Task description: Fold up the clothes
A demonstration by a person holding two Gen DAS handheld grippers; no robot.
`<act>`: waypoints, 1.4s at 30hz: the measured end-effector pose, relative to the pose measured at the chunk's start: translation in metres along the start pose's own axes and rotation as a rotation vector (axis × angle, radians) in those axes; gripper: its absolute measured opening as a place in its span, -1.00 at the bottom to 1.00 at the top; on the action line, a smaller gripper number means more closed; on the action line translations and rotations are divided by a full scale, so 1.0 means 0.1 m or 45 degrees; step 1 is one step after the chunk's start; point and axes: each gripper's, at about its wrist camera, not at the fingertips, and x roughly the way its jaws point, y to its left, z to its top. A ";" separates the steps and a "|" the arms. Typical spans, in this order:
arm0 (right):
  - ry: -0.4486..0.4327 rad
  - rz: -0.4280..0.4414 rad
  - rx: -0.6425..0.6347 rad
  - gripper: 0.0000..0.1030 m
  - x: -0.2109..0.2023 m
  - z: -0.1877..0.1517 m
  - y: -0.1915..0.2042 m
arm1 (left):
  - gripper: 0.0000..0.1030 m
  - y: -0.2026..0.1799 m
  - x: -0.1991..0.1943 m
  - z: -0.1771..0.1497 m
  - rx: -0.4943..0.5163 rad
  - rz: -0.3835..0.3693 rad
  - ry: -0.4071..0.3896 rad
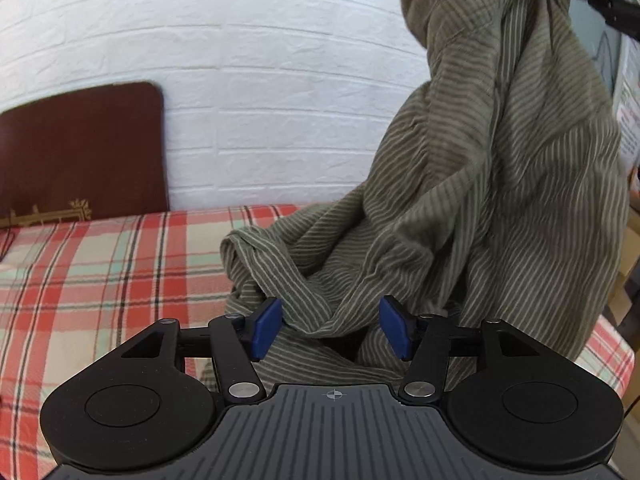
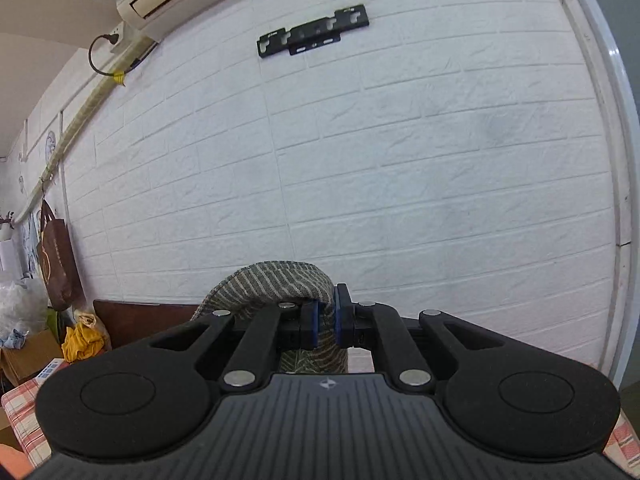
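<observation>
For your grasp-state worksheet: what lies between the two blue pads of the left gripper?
In the left wrist view, a twisted fold of the striped olive garment runs between the open left gripper pads, not yet pinched.

1. We see an olive-green striped cloth garment, soft, matt and creased, with a fine ribbed weave.
2. Under it, at 8 o'clock, lies a red-and-cream plaid woven cover, matt.
3. The white brick-pattern wall looks embossed and faintly textured.
4. The left gripper has matt black plastic arms, blue rubbery pads and shiny metal rivets.
5. The dark brown cushion at 9 o'clock looks smooth, leather-like.
</observation>
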 end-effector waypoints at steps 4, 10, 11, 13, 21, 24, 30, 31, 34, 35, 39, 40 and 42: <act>-0.011 -0.069 -0.017 -0.84 -0.16 0.02 -0.11 | 0.45 -0.17 0.06 0.06 0.066 -0.045 -0.026; 0.003 -0.130 -0.026 -0.84 -0.32 -0.04 -0.25 | 0.46 -0.63 0.23 0.17 0.249 -0.249 -0.060; 0.005 -0.139 -0.028 -0.84 -0.35 -0.05 -0.28 | 0.46 -0.70 0.28 0.19 0.268 -0.272 -0.057; 0.008 -0.148 -0.027 -0.84 -0.42 -0.06 -0.32 | 0.46 -0.82 0.39 0.23 0.289 -0.307 -0.044; 0.017 -0.211 -0.007 -0.84 -0.68 -0.19 -0.58 | -0.82 -0.99 0.52 0.26 0.275 -0.420 0.032; 0.032 -0.263 0.044 -0.83 -0.74 -0.30 -0.79 | -0.88 -0.94 0.46 0.25 0.268 -0.432 0.032; 0.130 -0.373 0.197 -0.83 -0.82 -0.75 -1.19 | -0.88 -0.73 0.36 0.35 0.173 -0.417 0.011; 0.153 -0.388 0.232 -0.83 -0.83 -0.85 -1.26 | -0.88 -0.70 0.34 0.37 0.160 -0.415 0.005; 0.235 -0.418 0.334 -0.82 -0.86 -1.17 -1.42 | -0.88 -0.63 0.37 0.44 0.132 -0.413 -0.004; 0.264 -0.425 0.362 -0.82 -0.87 -1.28 -1.46 | -0.88 -0.61 0.39 0.45 0.127 -0.417 -0.001; 0.383 -0.461 0.456 -0.82 -0.90 -1.71 -1.55 | -0.88 -0.70 0.44 0.42 0.155 -0.433 0.028; 0.418 -0.473 0.481 -0.82 -0.90 -1.81 -1.57 | -0.88 -0.75 0.44 0.39 0.173 -0.438 0.040; 0.476 -0.491 0.527 -0.82 -0.91 -1.99 -1.60 | -0.87 -0.84 0.48 0.34 0.216 -0.443 0.058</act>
